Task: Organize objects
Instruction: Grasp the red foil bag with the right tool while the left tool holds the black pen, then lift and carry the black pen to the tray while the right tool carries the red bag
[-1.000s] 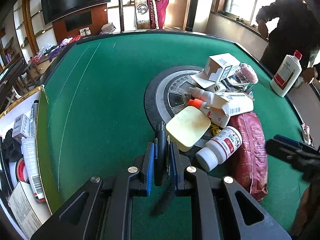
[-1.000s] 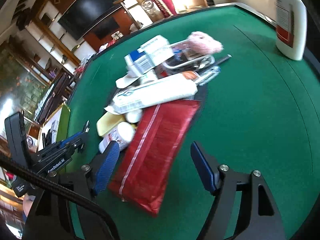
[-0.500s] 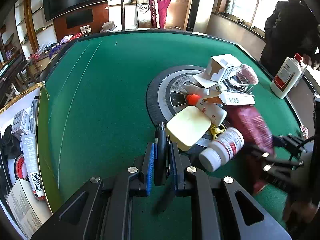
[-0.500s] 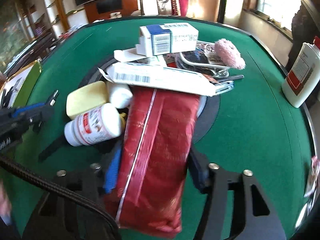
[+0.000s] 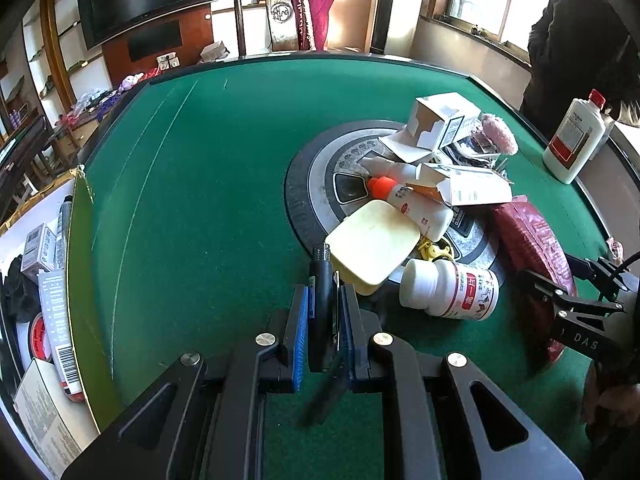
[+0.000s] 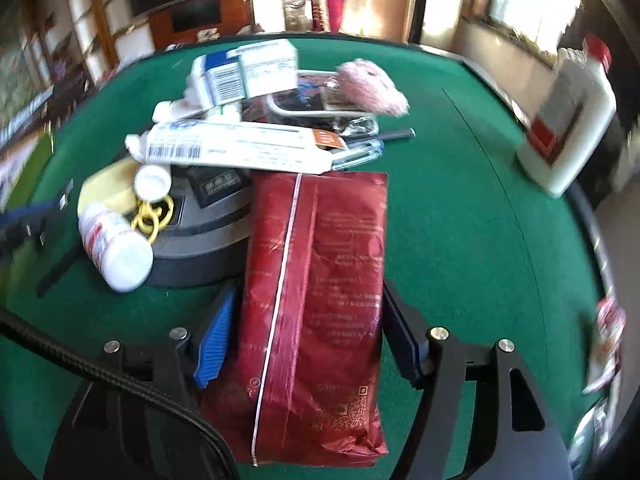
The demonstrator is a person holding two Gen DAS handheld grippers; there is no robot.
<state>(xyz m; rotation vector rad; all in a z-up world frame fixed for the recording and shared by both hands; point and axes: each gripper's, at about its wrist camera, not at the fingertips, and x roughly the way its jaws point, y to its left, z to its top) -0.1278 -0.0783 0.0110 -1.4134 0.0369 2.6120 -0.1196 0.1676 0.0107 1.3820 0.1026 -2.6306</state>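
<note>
Where the left tool (image 5: 324, 300) is: clamped on a black pen (image 5: 322, 332), over the green surface (image 5: 200, 200).
Right tool (image 6: 310, 300): apart, just been opening, red bag (image 6: 328, 220) in between.

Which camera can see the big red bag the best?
The right wrist view: the red bag fills the middle, lying lengthwise between the right gripper fingers. In the left wrist view, the bag is off at the right edge, partly hidden behind that gripper.

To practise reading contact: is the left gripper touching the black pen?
Touching: in the left wrist view the left gripper clamps the black pen between its pads.
</note>
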